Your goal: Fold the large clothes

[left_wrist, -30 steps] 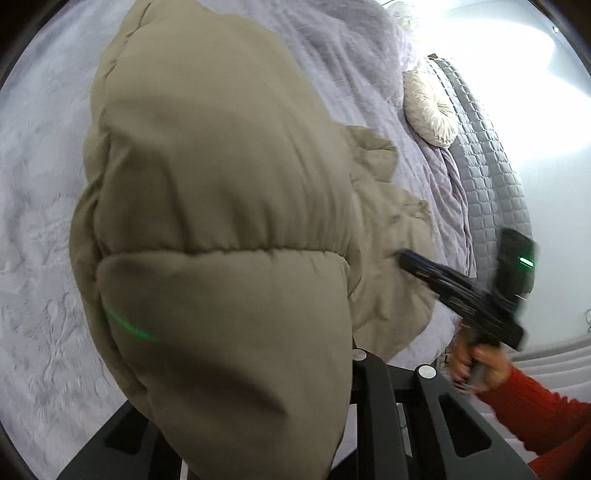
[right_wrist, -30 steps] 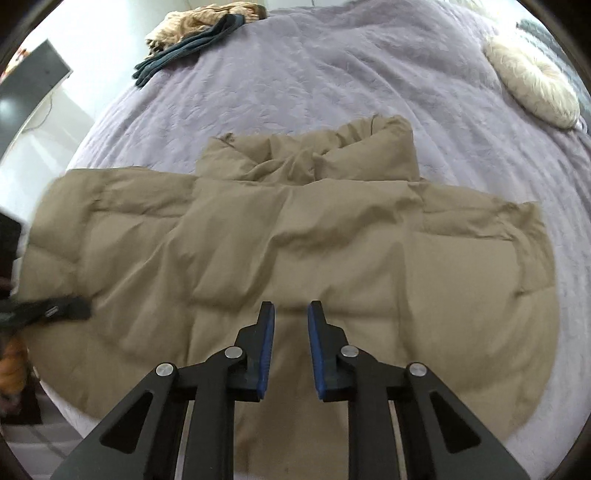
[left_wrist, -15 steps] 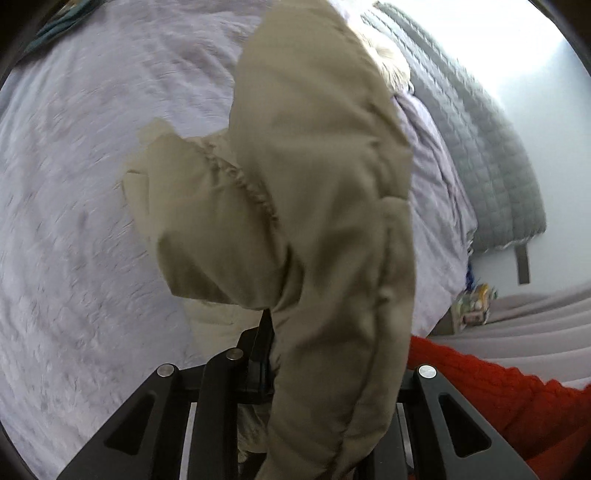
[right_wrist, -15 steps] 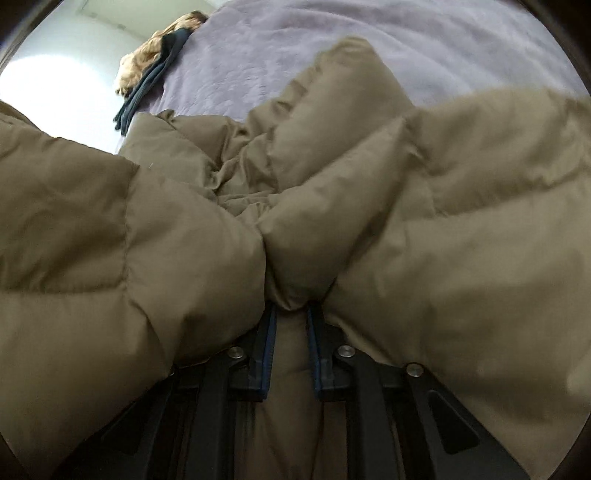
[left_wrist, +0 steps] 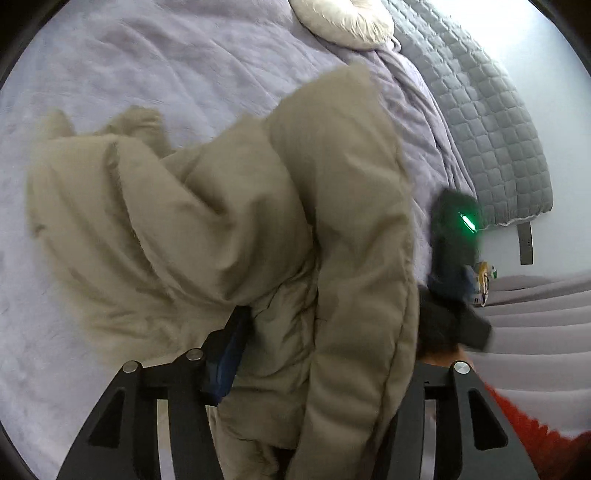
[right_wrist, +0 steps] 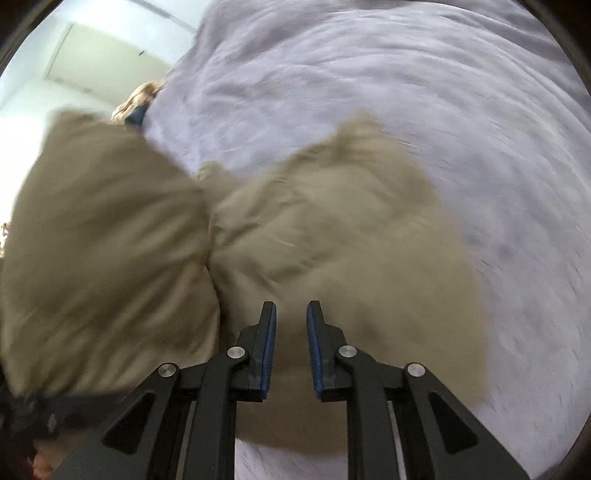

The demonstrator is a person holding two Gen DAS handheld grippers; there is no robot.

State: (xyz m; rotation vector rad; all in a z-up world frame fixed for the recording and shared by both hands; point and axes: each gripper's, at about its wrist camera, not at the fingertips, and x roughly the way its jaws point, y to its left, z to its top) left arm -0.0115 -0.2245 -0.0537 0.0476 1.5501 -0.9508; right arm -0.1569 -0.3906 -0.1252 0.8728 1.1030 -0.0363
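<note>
A beige puffer jacket (left_wrist: 221,221) lies bunched on the purple bed cover (left_wrist: 147,66). One thick fold of it runs up between the fingers of my left gripper (left_wrist: 321,332). Its jaws are opening: the left blue pad (left_wrist: 229,354) shows beside the fabric, while the other finger is hidden under the fold. In the right wrist view the jacket (right_wrist: 332,240) is blurred, with one puffed part raised at the left. My right gripper (right_wrist: 291,310) hovers over it, jaws opening a little, with a narrow gap and nothing between the pads.
A round cream cushion (left_wrist: 343,18) and a grey quilted headboard (left_wrist: 487,129) are at the far right. The right gripper's housing (left_wrist: 454,236), with its green light, and a red sleeve (left_wrist: 535,435) are close beside the fold. A small pile of clothes (right_wrist: 138,103) lies at the bed's far edge.
My left gripper swung the jacket's raised part across toward the right, and its jaws have widened. My right gripper pinched the jacket half a second ago and now stands free above it.
</note>
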